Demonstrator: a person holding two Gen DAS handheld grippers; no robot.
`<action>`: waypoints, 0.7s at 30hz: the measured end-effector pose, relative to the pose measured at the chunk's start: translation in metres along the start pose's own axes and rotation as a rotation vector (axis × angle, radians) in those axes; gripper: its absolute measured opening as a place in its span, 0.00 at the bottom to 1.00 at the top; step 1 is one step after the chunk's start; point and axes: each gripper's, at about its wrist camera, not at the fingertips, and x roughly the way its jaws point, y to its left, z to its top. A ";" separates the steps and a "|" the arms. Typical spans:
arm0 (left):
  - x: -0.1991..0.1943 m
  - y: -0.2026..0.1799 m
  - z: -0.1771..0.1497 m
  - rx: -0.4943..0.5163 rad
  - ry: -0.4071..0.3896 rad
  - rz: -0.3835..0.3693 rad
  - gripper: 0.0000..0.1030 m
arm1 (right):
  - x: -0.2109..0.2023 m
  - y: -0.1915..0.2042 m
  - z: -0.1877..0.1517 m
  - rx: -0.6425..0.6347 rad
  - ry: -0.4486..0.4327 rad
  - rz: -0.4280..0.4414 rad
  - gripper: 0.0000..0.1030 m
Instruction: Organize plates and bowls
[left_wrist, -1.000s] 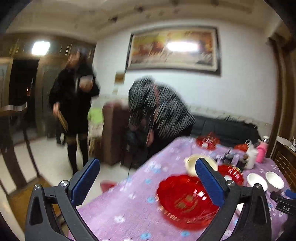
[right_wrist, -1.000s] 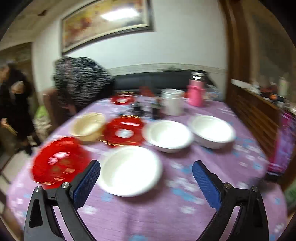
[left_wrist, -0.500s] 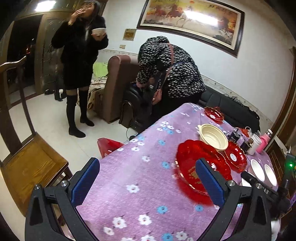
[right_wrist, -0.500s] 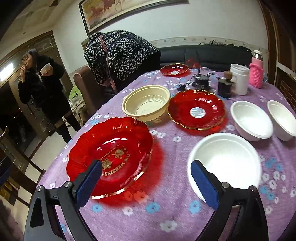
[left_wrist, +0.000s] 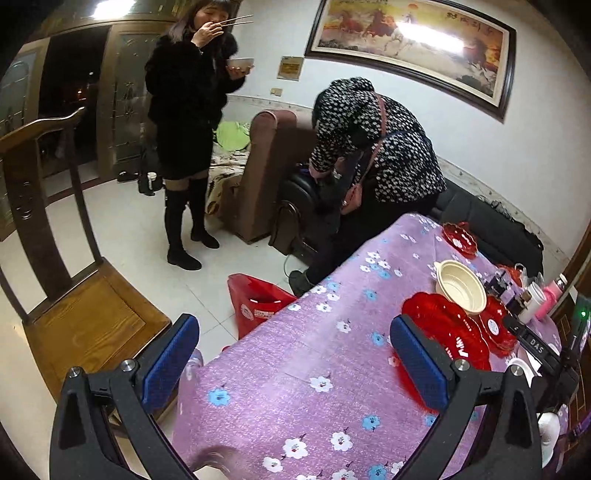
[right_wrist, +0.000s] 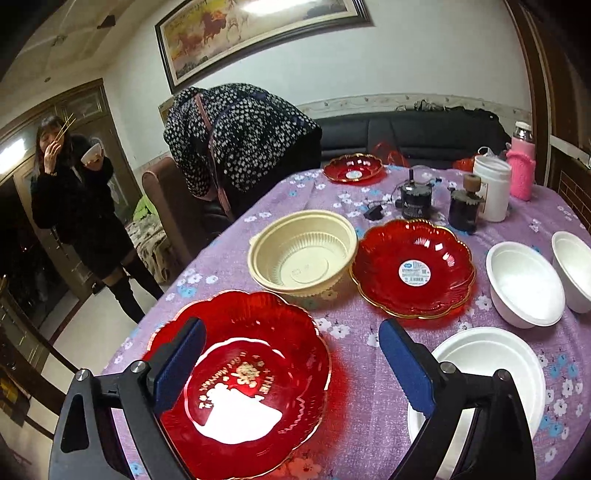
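large plate (right_wrist: 240, 373) nearest, ribbed bowl (right_wrist: 303, 254) behind, foam bowls (right_wrist: 524, 284) right

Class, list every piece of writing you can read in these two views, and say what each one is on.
"DAS": white letters on the black device at the right edge of the left wrist view.
Gold lettering in the nearest red plate: upside down, not readable with confidence.
Round sticker in the second red plate: too small.
Painting inscription: blurred.
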 end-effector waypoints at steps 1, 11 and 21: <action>0.004 -0.003 -0.001 0.003 0.009 -0.003 1.00 | 0.002 -0.003 0.000 0.001 0.005 -0.004 0.94; 0.074 -0.033 -0.015 -0.027 0.238 -0.142 1.00 | 0.018 -0.051 0.002 0.085 0.032 0.001 0.94; 0.136 -0.091 -0.017 0.021 0.326 -0.193 1.00 | 0.040 -0.020 -0.015 -0.065 0.115 0.009 0.86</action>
